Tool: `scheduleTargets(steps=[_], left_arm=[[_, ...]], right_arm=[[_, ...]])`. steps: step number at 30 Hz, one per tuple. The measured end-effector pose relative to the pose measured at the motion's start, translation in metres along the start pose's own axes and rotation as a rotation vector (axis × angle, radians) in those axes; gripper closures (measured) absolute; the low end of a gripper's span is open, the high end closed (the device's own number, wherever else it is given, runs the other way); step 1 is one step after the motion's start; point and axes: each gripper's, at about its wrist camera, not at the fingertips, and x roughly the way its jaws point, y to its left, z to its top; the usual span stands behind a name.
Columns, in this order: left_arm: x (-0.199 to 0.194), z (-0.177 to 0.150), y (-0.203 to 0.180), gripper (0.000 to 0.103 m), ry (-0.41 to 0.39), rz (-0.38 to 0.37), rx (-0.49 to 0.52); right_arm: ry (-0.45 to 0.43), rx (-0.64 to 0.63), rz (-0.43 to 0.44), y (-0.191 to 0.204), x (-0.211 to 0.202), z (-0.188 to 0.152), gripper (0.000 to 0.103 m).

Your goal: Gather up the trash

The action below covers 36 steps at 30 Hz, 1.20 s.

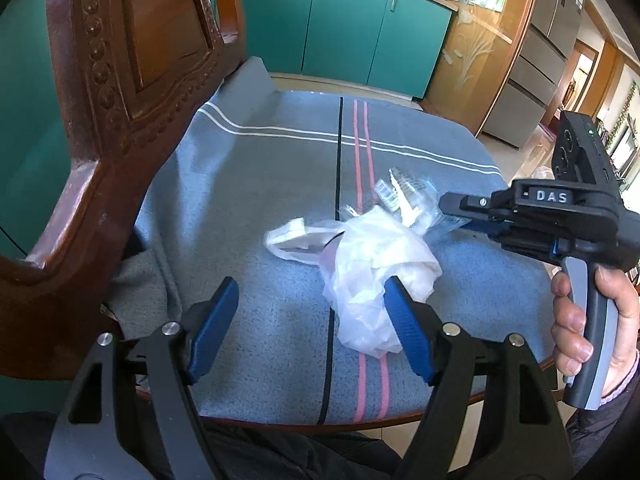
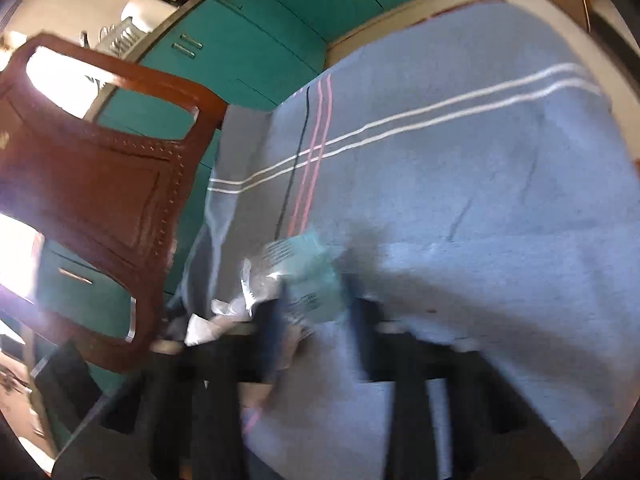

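A crumpled white plastic bag lies on the blue striped tablecloth. A clear plastic wrapper lies just behind it. My left gripper is open, low over the cloth, its right finger against the near side of the bag. My right gripper comes in from the right and its tips are at the clear wrapper. In the blurred right wrist view the right gripper has its fingers on either side of the clear wrapper, with a gap between them. The white bag lies to its left.
A carved wooden chair back stands close on the left beside the table. Teal cabinets and a wooden glass-front cabinet stand behind. The table's front edge is near my left gripper.
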Motion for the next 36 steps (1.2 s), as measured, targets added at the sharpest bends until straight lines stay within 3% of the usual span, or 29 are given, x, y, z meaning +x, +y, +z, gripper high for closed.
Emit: scheduleTargets(steps=[4, 7, 9, 10, 12, 14, 16, 17, 21, 23, 25, 27, 31, 36], left_arm=[[0.001, 0.000, 0.001, 0.027, 0.002, -0.004, -0.005], [0.003, 0.001, 0.002, 0.027, 0.003, -0.009, -0.003], [0.003, 0.001, 0.001, 0.027, 0.003, -0.010, 0.000], [0.003, 0.001, 0.001, 0.027, 0.004, -0.012, 0.000], [0.003, 0.001, 0.001, 0.026, 0.004, -0.014, -0.002], [0.002, 0.001, 0.003, 0.025, 0.002, -0.011, -0.008], [0.002, 0.001, 0.005, 0.023, 0.002, -0.009, -0.012], [0.002, 0.001, 0.006, 0.023, 0.003, -0.007, -0.014], [0.002, 0.001, 0.008, 0.023, 0.005, -0.006, -0.019], [0.002, 0.001, 0.009, 0.023, 0.007, -0.002, -0.020], [0.001, 0.001, 0.009, 0.023, 0.012, 0.001, -0.018], [-0.001, 0.001, 0.009, 0.022, 0.015, 0.004, -0.016], [-0.014, 0.002, 0.014, 0.015, -0.008, 0.010, -0.020], [-0.023, 0.002, 0.016, 0.015, -0.014, 0.004, -0.022]], right_arm=[[-0.078, -0.076, -0.043, 0.018, -0.022, -0.003, 0.093], [-0.221, -0.286, -0.272, 0.052, -0.055, -0.008, 0.093], [-0.306, -0.522, -0.515, 0.082, -0.064, -0.020, 0.093], [-0.280, -0.607, -0.572, 0.090, -0.059, -0.027, 0.093], [-0.163, -0.674, -0.549, 0.093, -0.045, -0.038, 0.093], [-0.123, -0.723, -0.517, 0.095, -0.038, -0.051, 0.085], [-0.086, -0.766, -0.445, 0.099, -0.042, -0.065, 0.043], [-0.071, -0.774, -0.405, 0.101, -0.044, -0.069, 0.038], [-0.034, -0.786, -0.286, 0.109, -0.051, -0.078, 0.037], [-0.050, -0.756, -0.253, 0.109, -0.058, -0.075, 0.031], [-0.075, -0.668, -0.223, 0.102, -0.062, -0.065, 0.023], [-0.066, -0.582, -0.190, 0.094, -0.055, -0.055, 0.021], [-0.032, -0.487, -0.256, 0.077, -0.027, -0.050, 0.021], [0.014, -0.426, -0.270, 0.064, 0.000, -0.048, 0.021]])
